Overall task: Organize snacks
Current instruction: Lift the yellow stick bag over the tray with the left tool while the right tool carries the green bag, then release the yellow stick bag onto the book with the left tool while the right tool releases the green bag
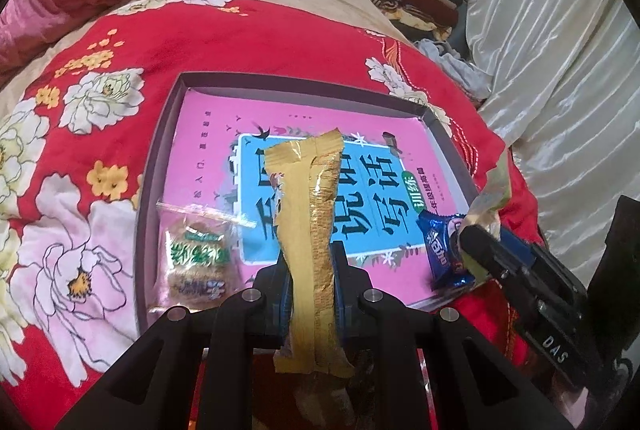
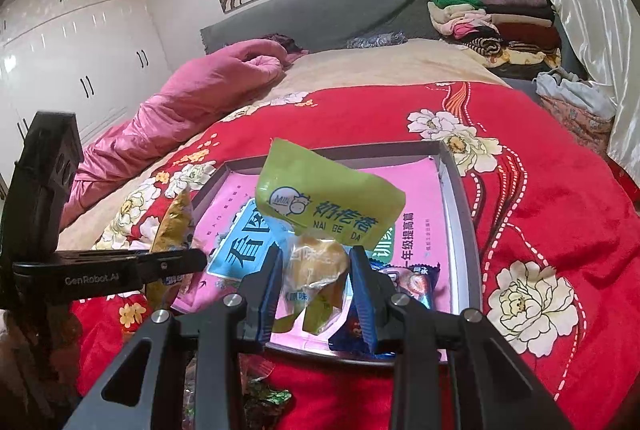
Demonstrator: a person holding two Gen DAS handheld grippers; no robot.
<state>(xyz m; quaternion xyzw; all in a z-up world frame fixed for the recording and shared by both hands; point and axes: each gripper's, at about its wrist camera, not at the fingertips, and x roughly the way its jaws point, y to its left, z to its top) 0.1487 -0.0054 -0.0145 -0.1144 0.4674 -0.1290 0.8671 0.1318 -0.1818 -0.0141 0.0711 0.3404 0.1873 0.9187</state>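
While our left gripper (image 1: 310, 270) clenches the golden snack bar (image 1: 310, 222) and the right gripper (image 2: 316, 270) the green-labelled pastry pack (image 2: 320, 226) over the tray (image 1: 160, 150) — we judge placing underway; next, lower and release both inside.

Your tray's (image 1: 160, 166) far half lies bare; a clear biscuit bag (image 1: 196, 254) near left and blue packet (image 1: 440, 250) near right block.
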